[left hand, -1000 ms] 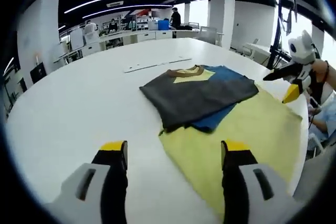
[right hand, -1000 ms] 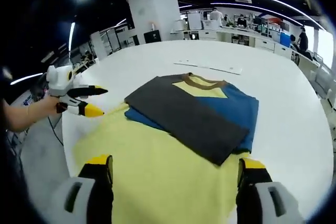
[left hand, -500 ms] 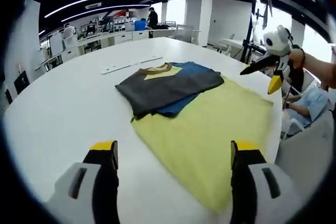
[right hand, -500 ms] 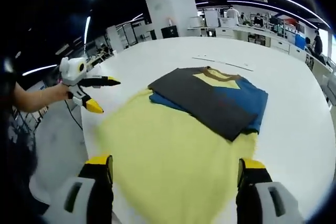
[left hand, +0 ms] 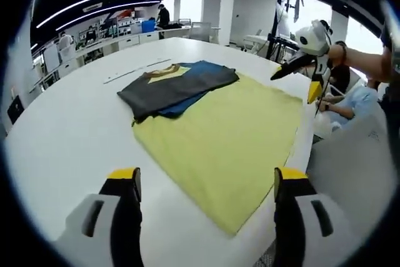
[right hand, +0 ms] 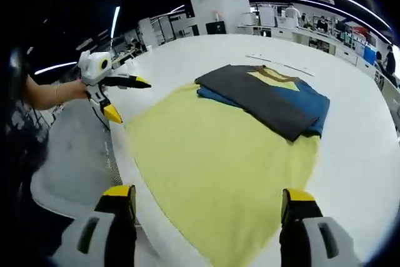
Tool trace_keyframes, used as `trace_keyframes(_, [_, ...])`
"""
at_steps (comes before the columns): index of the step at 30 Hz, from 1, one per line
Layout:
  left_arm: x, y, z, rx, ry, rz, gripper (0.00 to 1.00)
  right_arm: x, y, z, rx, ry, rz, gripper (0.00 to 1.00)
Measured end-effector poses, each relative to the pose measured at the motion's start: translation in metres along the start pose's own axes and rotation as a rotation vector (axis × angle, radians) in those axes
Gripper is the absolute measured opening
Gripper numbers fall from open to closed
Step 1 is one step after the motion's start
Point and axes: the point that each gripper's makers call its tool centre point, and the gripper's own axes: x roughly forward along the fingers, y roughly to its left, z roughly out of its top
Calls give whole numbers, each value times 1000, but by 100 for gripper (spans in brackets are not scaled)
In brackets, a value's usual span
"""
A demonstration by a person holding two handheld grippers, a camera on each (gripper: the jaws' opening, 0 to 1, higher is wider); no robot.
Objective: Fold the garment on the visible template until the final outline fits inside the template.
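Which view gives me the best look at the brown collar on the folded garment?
The right gripper view: the brown collar faces the camera, its curve plain above the yellow chest patch. In the left gripper view the collar lies at the folded garment's far end, small and foreshortened.

garment (left hand: 178, 85) on far end of template (left hand: 225, 148) | template on table (left hand: 69, 129) | grippers off the near edge

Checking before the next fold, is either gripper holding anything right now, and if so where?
Nothing is held. The left gripper and right gripper are both open, above the table edge, off the shirt.
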Motion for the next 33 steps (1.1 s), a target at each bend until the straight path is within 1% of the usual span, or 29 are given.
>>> trace_keyframes(2, [0, -4, -1, 1, -6, -11, 81, 0, 2, -5, -19, 13, -4, 95])
trace_keyframes(4, [1, -9, -4, 16, 6, -23, 79, -2, 3, -13, -36, 36, -7, 93])
trace_keyframes(7, [2, -15, -11, 38, 25, -31, 76, -4, -2, -24, -42, 57, -31, 91])
trace_keyframes(11, [1, -21, -18, 54, 43, -42, 73, -6, -5, -37, -68, 86, -54, 83])
trace_keyframes(15, [3, -27, -27, 69, 73, -62, 71, -5, -5, -46, -101, 108, -58, 72])
trace_keyframes(16, [4, -28, -28, 72, 77, -63, 70, -5, -6, -50, -115, 121, -64, 71])
trace_keyframes(19, [5, -32, -30, 81, 81, -74, 67, -5, -6, -54, -118, 137, -62, 68])
trace_keyframes(22, [6, -35, -31, 98, 75, -81, 62, -6, -7, -57, -114, 143, -60, 62])
trace_keyframes(27, [9, -37, -36, 135, 96, -93, 53, -7, -9, -64, -134, 174, -69, 56])
trace_keyframes(29, [9, -36, -38, 132, 105, -90, 49, -8, -9, -65, -145, 181, -69, 54])
trace_keyframes(30, [9, -38, -39, 132, 110, -96, 45, -8, -10, -65, -147, 181, -70, 53])
trace_keyframes(32, [10, -35, -42, 151, 127, -77, 42, -8, -11, -65, -150, 182, -73, 51])
trace_keyframes(33, [11, -35, -43, 159, 132, -80, 41, -9, -12, -66, -157, 187, -74, 50])
